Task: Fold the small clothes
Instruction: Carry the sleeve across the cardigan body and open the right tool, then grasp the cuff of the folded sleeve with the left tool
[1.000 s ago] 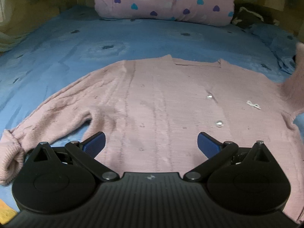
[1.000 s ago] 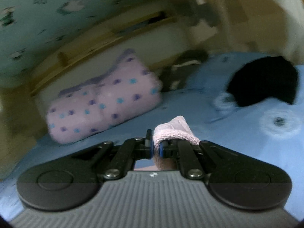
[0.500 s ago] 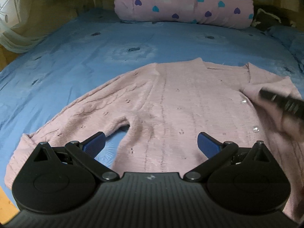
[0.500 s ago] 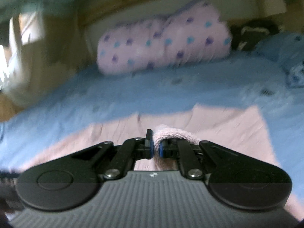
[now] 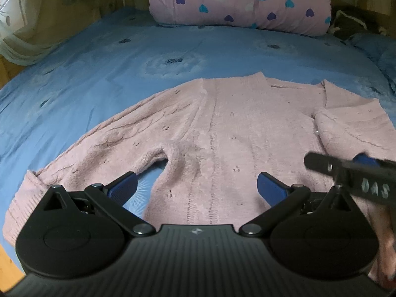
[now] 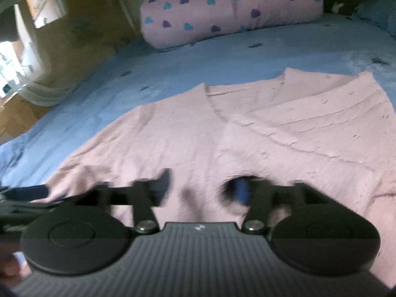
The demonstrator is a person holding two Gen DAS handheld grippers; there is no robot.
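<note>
A pink knit cardigan (image 5: 222,133) lies flat on the blue bed. Its left sleeve (image 5: 81,153) stretches out to the left. Its right sleeve (image 5: 351,131) lies folded across the body, also in the right wrist view (image 6: 309,133). My left gripper (image 5: 196,188) is open and empty, low over the cardigan's lower body. My right gripper (image 6: 203,188) is open and empty just above the folded sleeve, blurred by motion; it also shows in the left wrist view (image 5: 351,170).
A pink pillow with heart prints (image 5: 240,2) lies at the head of the bed. The blue bedsheet (image 5: 123,57) spreads around the cardigan. A dark garment (image 5: 351,22) lies at the far right. A curtain (image 5: 22,19) hangs at the left.
My right gripper carried the right sleeve across the cardigan's body, then opened and let it go. The left gripper stayed open and shifted left.
</note>
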